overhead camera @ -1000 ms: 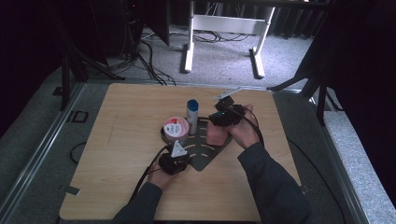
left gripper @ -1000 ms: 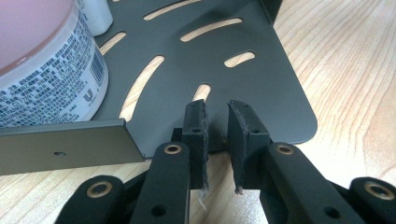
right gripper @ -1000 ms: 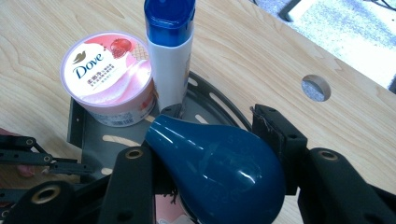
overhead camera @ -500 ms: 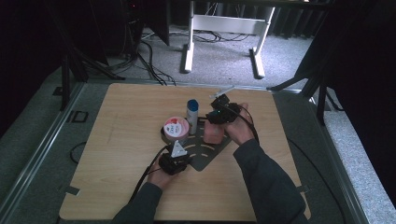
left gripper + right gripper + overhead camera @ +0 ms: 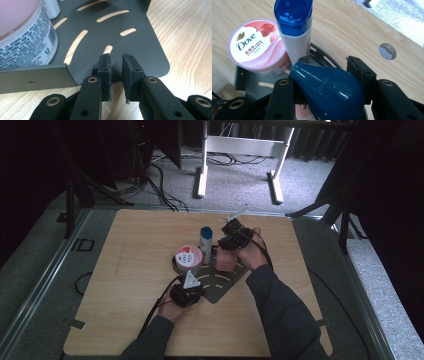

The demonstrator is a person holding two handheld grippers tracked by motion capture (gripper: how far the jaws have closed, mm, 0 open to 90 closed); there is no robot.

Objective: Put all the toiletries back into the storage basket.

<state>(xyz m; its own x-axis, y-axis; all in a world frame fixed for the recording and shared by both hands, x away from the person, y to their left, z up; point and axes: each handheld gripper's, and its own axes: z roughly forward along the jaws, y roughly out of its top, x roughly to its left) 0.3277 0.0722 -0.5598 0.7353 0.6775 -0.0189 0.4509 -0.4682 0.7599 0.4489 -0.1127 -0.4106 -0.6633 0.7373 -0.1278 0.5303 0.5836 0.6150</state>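
Note:
A dark slotted metal tray (image 5: 226, 284) (image 5: 125, 42) lies mid-table. On it stand a pink-lidded Dove jar (image 5: 187, 256) (image 5: 257, 47) and a white bottle with a blue cap (image 5: 205, 240) (image 5: 295, 45). My right gripper (image 5: 231, 240) (image 5: 327, 65) is shut on the rounded blue cap (image 5: 329, 87) of a pink bottle (image 5: 225, 262), held just right of the white bottle over the tray. My left gripper (image 5: 187, 285) (image 5: 115, 58) rests at the tray's near edge beside the jar (image 5: 22, 37). Its jaws stand a narrow gap apart with nothing between them.
The tray has a low upright wall (image 5: 32, 80) near the jar. A round hole (image 5: 387, 51) pierces the wooden tabletop. Beyond the table, white desk legs (image 5: 202, 165), cables (image 5: 155, 180) and black stand legs (image 5: 320, 205) sit on grey carpet.
My right gripper has carried the pink bottle a little to the left and farther away, closer to the white bottle. The left gripper has stayed in place.

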